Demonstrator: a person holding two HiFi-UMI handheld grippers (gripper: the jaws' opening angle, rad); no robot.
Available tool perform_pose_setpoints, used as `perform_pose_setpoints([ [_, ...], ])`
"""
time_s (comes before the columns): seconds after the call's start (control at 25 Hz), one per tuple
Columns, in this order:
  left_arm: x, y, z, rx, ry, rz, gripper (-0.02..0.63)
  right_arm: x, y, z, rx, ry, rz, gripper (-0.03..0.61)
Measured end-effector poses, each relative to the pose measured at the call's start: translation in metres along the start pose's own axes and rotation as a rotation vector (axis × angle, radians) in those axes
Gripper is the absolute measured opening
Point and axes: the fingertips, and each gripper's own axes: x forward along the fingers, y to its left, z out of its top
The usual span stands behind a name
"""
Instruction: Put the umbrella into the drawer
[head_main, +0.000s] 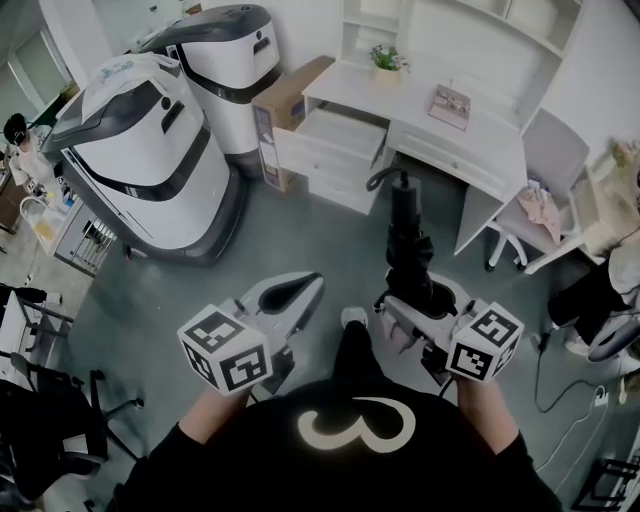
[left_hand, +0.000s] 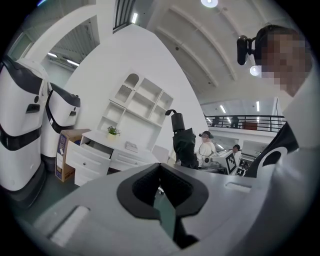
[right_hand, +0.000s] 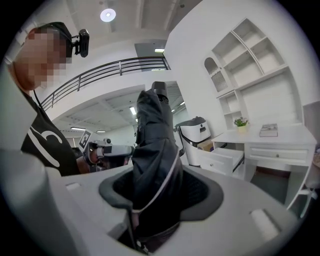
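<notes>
The folded black umbrella (head_main: 408, 235) is pinched at its lower part by the right gripper (head_main: 412, 300). It is held well apart from the open drawer (head_main: 338, 132) of the white desk (head_main: 455, 135), with the hooked handle pointed towards it. The left gripper (head_main: 288, 298) is pressed together and nothing is held in it. The umbrella should probably be carried forward and turned lengthwise along the drawer, which looks shallow. The handle end is best lowered first, so that the drawer's front edge is not struck.
</notes>
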Motion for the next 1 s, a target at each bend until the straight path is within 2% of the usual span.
perform_pose_setpoints([
  [0.2,0.030,0.027,0.008,0.017,0.001,0.017,0.008,0.017,-0.040,0.009,-0.003,-0.003,-0.001,0.229],
  [0.4,0.084,0.065,0.021,0.018,0.035,0.026,0.006,0.042,-0.103,0.024,0.037,-0.011,-0.005,0.229],
  [0.88,0.303,0.214,0.077,-0.071,0.128,0.055,0.008,0.145,-0.322,0.079,0.121,0.091,0.032,0.230],
  [1.0,0.354,0.239,0.091,-0.056,0.148,0.048,0.008,0.168,-0.369,0.093,0.109,0.124,0.046,0.230],
])
